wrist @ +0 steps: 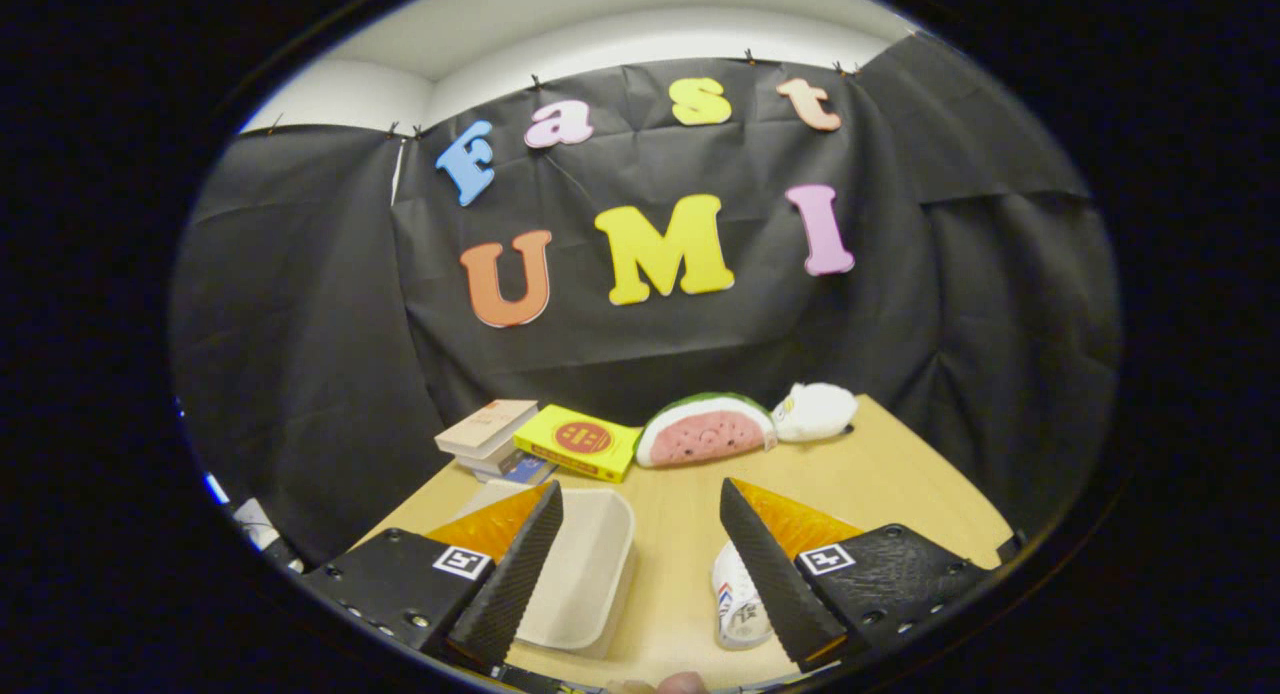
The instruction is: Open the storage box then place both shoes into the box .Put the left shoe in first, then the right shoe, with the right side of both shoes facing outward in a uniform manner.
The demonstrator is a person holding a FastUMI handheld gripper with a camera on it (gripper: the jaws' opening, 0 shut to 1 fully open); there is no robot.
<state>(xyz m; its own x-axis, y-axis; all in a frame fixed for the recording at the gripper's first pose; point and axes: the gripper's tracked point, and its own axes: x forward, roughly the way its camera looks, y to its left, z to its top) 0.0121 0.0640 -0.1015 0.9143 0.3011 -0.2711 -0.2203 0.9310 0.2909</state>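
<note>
wooden table carries the white storage box by the tool's left finger, lid state unclear. white shoe by right finger. tool wide, empty. opening step; next, reach the box lid.

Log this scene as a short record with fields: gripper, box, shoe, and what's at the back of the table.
gripper: gripper open, fingers spread wide, holding nothing
box: box on the table, beside the left finger, partly hidden by it; lid state unclear
shoe: shoe lying by the right finger, partly hidden
back of table: books, yellow box, watermelon plush, white plush
</note>
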